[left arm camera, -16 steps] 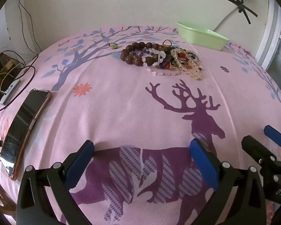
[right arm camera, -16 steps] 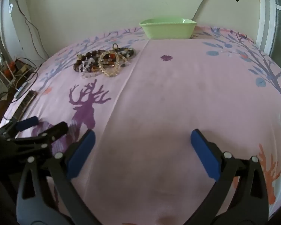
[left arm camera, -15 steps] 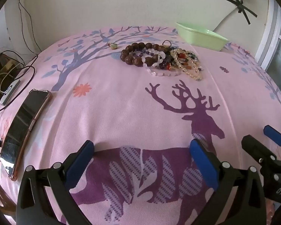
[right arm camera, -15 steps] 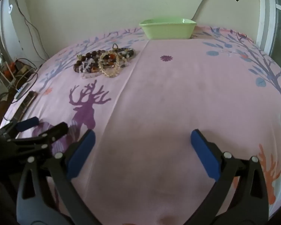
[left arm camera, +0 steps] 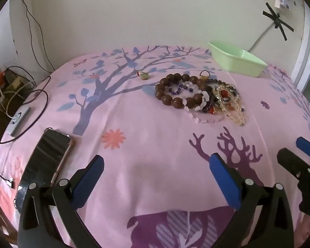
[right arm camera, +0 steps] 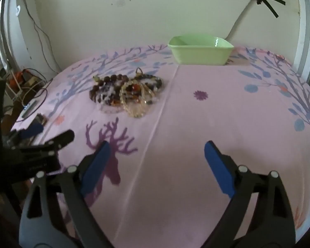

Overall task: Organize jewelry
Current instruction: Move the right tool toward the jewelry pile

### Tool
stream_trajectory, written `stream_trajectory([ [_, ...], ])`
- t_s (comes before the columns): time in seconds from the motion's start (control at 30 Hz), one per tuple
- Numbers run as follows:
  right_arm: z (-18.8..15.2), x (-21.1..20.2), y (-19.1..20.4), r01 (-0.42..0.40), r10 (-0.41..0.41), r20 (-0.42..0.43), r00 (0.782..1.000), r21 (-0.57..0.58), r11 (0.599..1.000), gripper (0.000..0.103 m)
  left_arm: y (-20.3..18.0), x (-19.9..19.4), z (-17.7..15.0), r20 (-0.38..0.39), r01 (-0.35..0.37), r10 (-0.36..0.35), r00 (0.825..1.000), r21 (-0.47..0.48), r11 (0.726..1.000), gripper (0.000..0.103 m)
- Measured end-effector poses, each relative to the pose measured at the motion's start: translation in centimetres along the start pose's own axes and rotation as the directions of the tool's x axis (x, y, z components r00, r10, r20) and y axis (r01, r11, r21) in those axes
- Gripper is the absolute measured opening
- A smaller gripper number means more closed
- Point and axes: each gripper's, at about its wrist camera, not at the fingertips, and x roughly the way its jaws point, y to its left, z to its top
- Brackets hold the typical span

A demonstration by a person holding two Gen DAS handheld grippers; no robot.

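Hovering low near the front edge of the pink bedspread [left arm camera: 155, 148]: left gripper [left arm camera: 156, 165] and right gripper [right arm camera: 156, 152], both spread wide and empty, facing the bracelet pile [left arm camera: 200, 95] mid-spread; green tub [right arm camera: 200, 50] waiting at the far edge, likely its destination.

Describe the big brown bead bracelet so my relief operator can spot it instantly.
Start at the green tray by the wall, then come toward the camera to the jewelry pile on the pink deer-print cloth. The brown bead bracelet forms the pile's left edge: one ring of large, dark, round wooden-looking beads, much bigger than the clear, purple and amber ones beside it.
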Motion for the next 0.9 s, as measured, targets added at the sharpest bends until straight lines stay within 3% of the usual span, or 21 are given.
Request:
stream_trajectory([
  [0.9,0.9,1.1,-0.8,0.016,-0.016,-0.024,1.000,0.025,1.000,0.088,-2.0,1.0,1.1,-0.018,0.012,-0.011,1.000,0.068,0.998,0.080],
])
